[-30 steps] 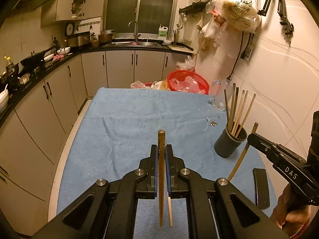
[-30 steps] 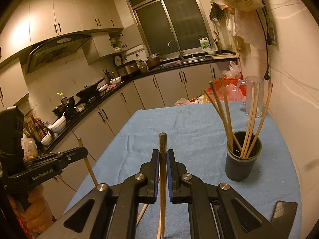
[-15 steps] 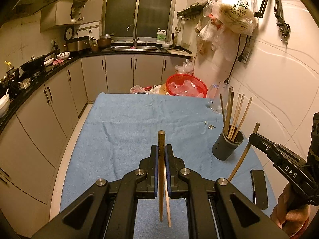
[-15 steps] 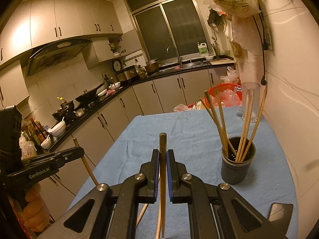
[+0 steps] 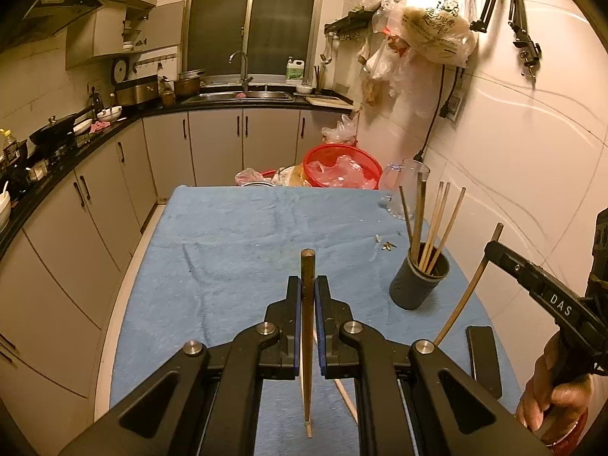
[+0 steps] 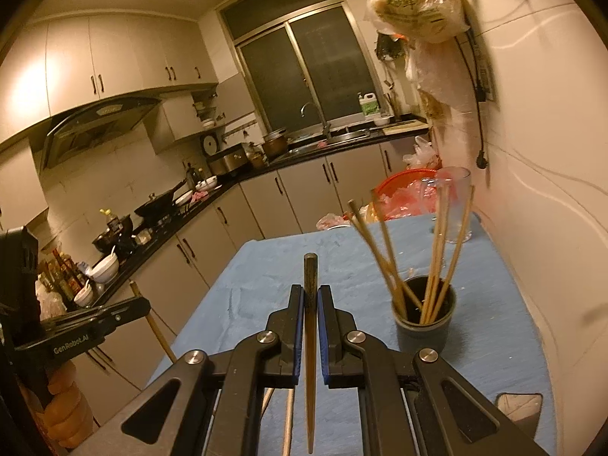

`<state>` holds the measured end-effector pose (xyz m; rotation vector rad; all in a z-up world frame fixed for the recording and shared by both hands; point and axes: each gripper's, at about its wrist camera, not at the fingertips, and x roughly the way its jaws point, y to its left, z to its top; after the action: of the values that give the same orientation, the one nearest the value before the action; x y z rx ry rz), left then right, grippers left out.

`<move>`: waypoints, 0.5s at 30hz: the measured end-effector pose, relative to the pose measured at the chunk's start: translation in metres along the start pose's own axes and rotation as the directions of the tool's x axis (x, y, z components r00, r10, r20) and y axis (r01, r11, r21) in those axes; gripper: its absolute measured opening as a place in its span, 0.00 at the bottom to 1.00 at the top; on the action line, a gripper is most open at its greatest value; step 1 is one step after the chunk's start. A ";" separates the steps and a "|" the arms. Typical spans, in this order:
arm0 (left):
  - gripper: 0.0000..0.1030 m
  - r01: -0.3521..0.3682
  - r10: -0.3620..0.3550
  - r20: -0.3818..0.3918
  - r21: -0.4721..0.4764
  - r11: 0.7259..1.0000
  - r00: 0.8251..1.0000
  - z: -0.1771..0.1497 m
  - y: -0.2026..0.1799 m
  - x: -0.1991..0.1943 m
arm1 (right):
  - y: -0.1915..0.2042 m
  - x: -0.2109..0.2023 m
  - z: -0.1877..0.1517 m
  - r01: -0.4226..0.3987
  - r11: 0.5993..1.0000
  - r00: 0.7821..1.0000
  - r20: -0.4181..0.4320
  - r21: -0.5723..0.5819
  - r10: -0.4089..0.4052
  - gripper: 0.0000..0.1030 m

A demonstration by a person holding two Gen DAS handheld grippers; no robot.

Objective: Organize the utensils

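My left gripper (image 5: pixel 307 285) is shut on a wooden chopstick (image 5: pixel 307 326), held upright above the blue cloth (image 5: pixel 235 250). My right gripper (image 6: pixel 311 294) is shut on another wooden chopstick (image 6: pixel 310 342), also upright. A dark grey holder cup (image 5: pixel 419 283) with several chopsticks stands at the right of the cloth; it also shows in the right wrist view (image 6: pixel 425 323), just right of my right gripper. The right gripper with its chopstick (image 5: pixel 469 292) shows at the right edge of the left wrist view. More loose chopsticks (image 6: pixel 288 418) lie under the grippers.
A black phone (image 5: pixel 483 357) lies near the cloth's right front edge. A glass pitcher (image 5: pixel 404 190) and a red basket (image 5: pixel 342 165) stand at the far end. The tiled wall (image 5: pixel 532 174) is close on the right. Kitchen cabinets (image 5: pixel 95 220) line the left.
Both grippers have risen and pulled back a little with their chopsticks still clamped. The holder cup now sits lower and farther off in both views.
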<state>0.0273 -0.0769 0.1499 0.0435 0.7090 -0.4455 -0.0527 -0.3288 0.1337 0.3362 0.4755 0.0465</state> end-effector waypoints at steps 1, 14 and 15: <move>0.07 0.002 -0.002 -0.001 0.003 1.000 1.000 0.001 -0.002 0.001 | -0.003 -0.002 0.001 0.002 1.000 1.000 0.003 0.007 -0.002 0.07; 0.07 0.046 -0.047 0.011 0.063 0.997 0.999 0.021 -0.037 0.000 | -0.035 -0.028 0.024 0.032 0.998 0.998 0.059 0.045 -0.034 0.07; 0.07 0.051 -0.052 0.011 0.069 0.996 0.999 0.023 -0.041 0.000 | -0.037 -0.030 0.025 0.033 0.998 0.997 0.062 0.047 -0.036 0.07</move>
<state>0.0250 -0.1189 0.1721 0.0871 0.6834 -0.5190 -0.0693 -0.3750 0.1559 0.3737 0.4202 -0.0090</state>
